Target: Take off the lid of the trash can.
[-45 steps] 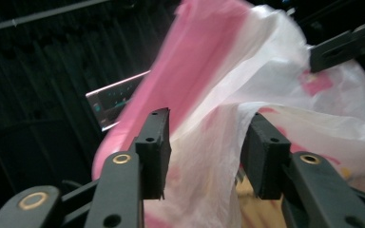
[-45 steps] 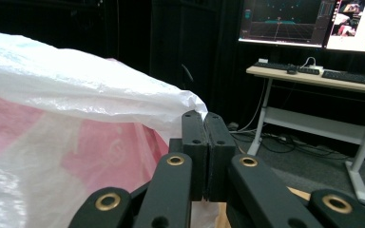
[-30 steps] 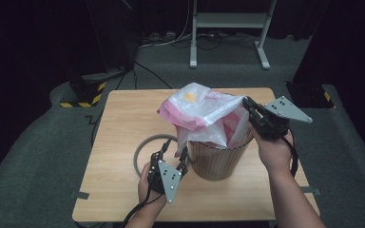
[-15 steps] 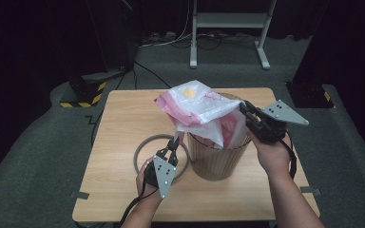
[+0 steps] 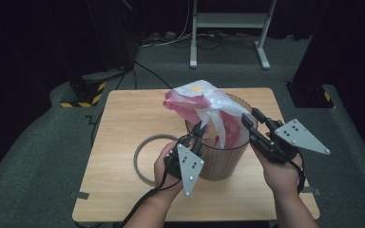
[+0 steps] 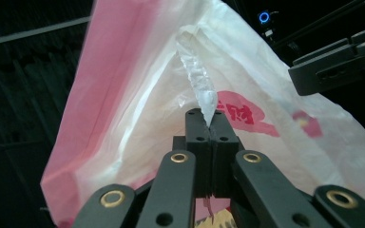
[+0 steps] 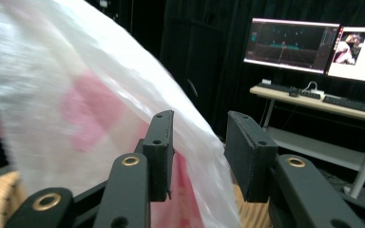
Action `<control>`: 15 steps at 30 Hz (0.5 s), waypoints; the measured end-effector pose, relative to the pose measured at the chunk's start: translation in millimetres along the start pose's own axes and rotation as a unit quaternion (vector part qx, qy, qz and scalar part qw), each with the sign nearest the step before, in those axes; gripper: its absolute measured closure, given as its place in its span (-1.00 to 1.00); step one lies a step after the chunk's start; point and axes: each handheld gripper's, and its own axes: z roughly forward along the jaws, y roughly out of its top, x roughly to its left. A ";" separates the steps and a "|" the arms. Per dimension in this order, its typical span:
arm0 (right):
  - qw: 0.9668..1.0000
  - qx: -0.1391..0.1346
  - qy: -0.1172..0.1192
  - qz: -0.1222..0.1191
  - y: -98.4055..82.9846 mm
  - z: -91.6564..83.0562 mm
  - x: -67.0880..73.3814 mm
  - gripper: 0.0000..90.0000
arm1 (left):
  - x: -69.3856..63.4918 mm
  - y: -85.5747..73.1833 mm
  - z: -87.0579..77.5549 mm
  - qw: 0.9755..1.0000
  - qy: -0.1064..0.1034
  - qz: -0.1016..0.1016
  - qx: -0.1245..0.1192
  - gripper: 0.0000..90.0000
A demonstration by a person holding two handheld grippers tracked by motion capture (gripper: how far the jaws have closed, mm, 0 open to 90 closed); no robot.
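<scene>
We count one plastic bag [image 5: 208, 111], one bin [image 5: 223, 159] and one loose ring [image 5: 145, 159] on the wooden bench [image 5: 123, 123], with two grippers at work. The bag is thin, crinkly film, white with pink panels and a yellow patch near its top, and it rises out of the bin's mouth in a loose, puffed peak. There is red print on it in the left gripper view [image 6: 240, 107], but we cannot read it as words.

The bin is round and tapering, with a ribbed, wood-coloured wall; it stands near the middle of the bench. The ring is a thin brown hoop lying flat just beside the bin on its left.

The left gripper [image 5: 198, 129] has its jaws clamped together on a twisted, pinched fold of the bag [image 6: 204, 90], at the near rim of the bin. The right gripper [image 5: 253, 116] sits at the bin's right side; its jaws have just been opening and stand apart, the bag's film [image 7: 76, 104] billowing against the left one and running down into the gap, not pinched.

Beyond the bench, in the right gripper view, we see two lit monitors [image 7: 292, 45] on a desk, with keyboards.
</scene>
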 end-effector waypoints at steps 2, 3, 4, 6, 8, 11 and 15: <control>1.000 -0.009 0.009 -0.003 4.2 -2.5 8.9 0.39 | 1.2 2.8 1.7 1.000 0.003 -0.004 -0.001 0.97; 1.000 -0.014 0.014 -0.007 6.7 -3.5 13.0 0.39 | 2.9 3.9 1.9 1.000 0.006 -0.005 -0.002 0.97; 1.000 -0.019 0.018 -0.009 9.3 -4.6 17.3 0.38 | 5.1 5.0 2.0 1.000 0.007 -0.008 -0.004 0.97; 0.999 -0.028 0.023 -0.014 14.2 -6.7 26.1 0.37 | 8.8 6.9 1.0 1.000 0.010 -0.011 -0.005 0.97; 0.999 -0.035 0.033 -0.018 18.4 -8.5 34.9 0.35 | 12.1 8.3 -0.6 1.000 0.016 -0.011 -0.007 0.97; 0.997 -0.043 0.054 -0.021 23.1 -8.3 49.7 0.31 | 16.4 9.1 -3.7 1.000 0.021 -0.012 -0.007 0.97; 0.996 -0.037 0.081 -0.023 25.1 3.5 74.3 0.28 | 26.1 12.2 -15.4 0.999 0.031 -0.013 -0.010 0.97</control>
